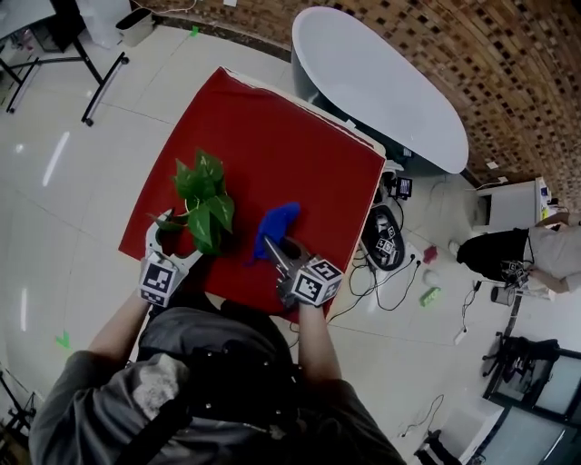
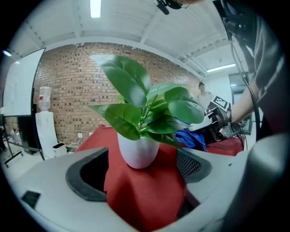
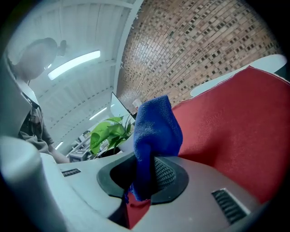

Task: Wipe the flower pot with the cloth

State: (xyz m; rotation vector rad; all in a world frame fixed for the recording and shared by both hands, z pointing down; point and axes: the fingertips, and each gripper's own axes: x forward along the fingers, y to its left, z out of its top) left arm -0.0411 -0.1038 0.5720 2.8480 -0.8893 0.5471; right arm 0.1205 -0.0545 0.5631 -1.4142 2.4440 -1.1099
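Note:
A leafy green plant [image 1: 201, 195] in a white pot [image 2: 137, 152] stands near the left front corner of the red-covered table [image 1: 272, 136]. My left gripper [image 1: 172, 243] is right in front of the pot. In the left gripper view my left gripper [image 2: 141, 171] is open, with the pot just beyond its pads and not touched. My right gripper [image 1: 275, 252] is shut on a blue cloth [image 1: 277, 222], which stands up out of the jaws [image 3: 154, 131]. The right gripper [image 3: 142, 174] is to the right of the plant [image 3: 108, 131], apart from it.
Beyond the red table stands a white oval table [image 1: 381, 82]. Cables and a device [image 1: 388, 238] lie on the floor to the right, where a person [image 1: 517, 254] crouches. A stand's black legs [image 1: 95, 82] and a white bin [image 1: 134, 23] are at the far left.

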